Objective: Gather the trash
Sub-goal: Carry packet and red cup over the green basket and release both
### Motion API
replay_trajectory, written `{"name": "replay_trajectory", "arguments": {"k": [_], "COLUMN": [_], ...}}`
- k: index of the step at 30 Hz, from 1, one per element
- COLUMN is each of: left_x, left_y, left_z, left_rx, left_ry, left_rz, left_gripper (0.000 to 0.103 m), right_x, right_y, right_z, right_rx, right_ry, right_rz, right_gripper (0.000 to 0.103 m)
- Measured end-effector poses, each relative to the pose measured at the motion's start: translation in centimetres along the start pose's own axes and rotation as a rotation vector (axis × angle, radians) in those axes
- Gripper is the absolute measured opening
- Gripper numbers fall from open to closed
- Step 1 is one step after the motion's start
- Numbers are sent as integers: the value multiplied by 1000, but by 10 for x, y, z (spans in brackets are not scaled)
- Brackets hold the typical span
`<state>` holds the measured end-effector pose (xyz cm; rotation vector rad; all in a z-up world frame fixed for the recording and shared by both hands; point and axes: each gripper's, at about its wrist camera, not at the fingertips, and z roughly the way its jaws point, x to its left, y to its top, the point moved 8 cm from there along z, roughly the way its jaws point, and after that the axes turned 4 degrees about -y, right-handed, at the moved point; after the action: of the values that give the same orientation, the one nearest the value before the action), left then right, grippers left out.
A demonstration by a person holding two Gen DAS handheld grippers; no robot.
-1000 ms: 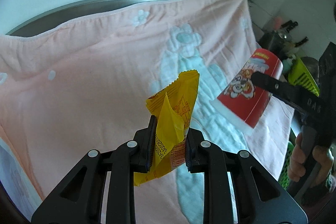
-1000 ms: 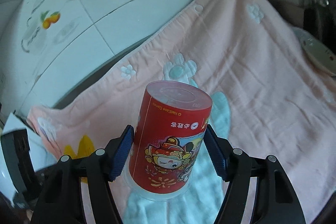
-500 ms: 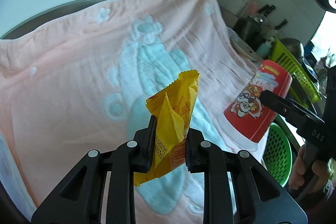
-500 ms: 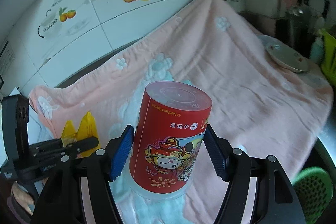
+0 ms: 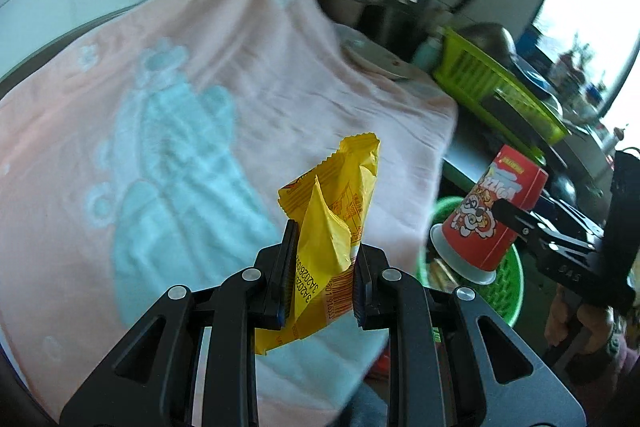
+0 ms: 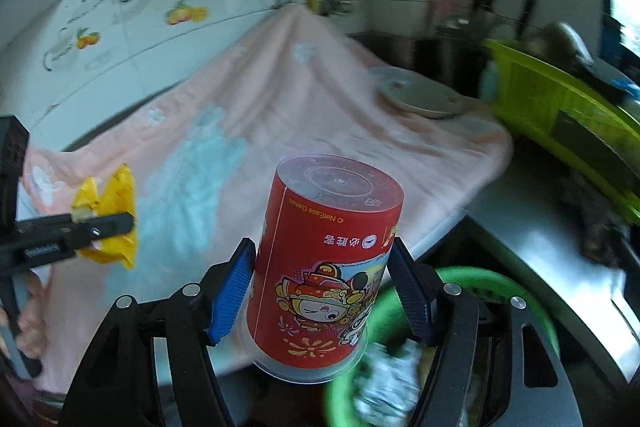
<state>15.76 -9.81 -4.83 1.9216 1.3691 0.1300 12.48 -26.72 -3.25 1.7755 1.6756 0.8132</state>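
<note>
Red paper cup [image 6: 326,279]: printed with cartoon figures, carried upside down, clear base uppermost, grasped across its wall by the jaws of the right gripper [image 6: 324,291]. It hangs off the counter's near right corner, above the rim of the green bin [image 6: 532,301].

Yellow snack wrapper [image 5: 334,227]: crumpled, barcode showing, clenched tight between the jaws of the left gripper [image 5: 320,267]. It is held over the near right part of the pink towel [image 5: 200,75] that covers the counter, short of the bin.

Green bin: round, perforated, standing below the counter edge; crumpled foil-like waste already lies inside.

Pink towel: flower and pale blue pattern; no loose litter shows on the part in view.

White plate [image 6: 420,97]: at the towel's far right corner, empty as far as can be seen.

Lime crate [image 6: 560,115]: further right on the steel counter.

Progress, as judged: both pieces are picked up and carried toward the bin; the cup is nearly over it, the wrapper trails. Left to do: drop both in.
</note>
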Motion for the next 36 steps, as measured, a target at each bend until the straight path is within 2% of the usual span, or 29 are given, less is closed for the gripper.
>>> {"name": "replay_trajectory", "arguments": {"k": [6,11,18,26,36], "left_x": [-53,-96,-145,-174,-197], "left_y": [-7,-16,-35,-56,-74], "left_z": [22,45,76,111,139], "left_rx": [29,71,126,190,248], "left_ry": [-58,-107,-169,-209,-242], "left_rz": [57,104,155,169,198], "left_gripper": [22,22,23,23,27], "right_x": [-72,-116,-165,-186,-185], "right_y": [-35,-67,-99,-101,-108], "right_z": [-11,-16,-15,-18,-37], "right_rx": [33,63,91,73,49], "right_ry": [-122,-214,-257,-257,-262], "right_rz": [46,71,168,233,215], "right_gripper": [65,65,65,67,74]}}
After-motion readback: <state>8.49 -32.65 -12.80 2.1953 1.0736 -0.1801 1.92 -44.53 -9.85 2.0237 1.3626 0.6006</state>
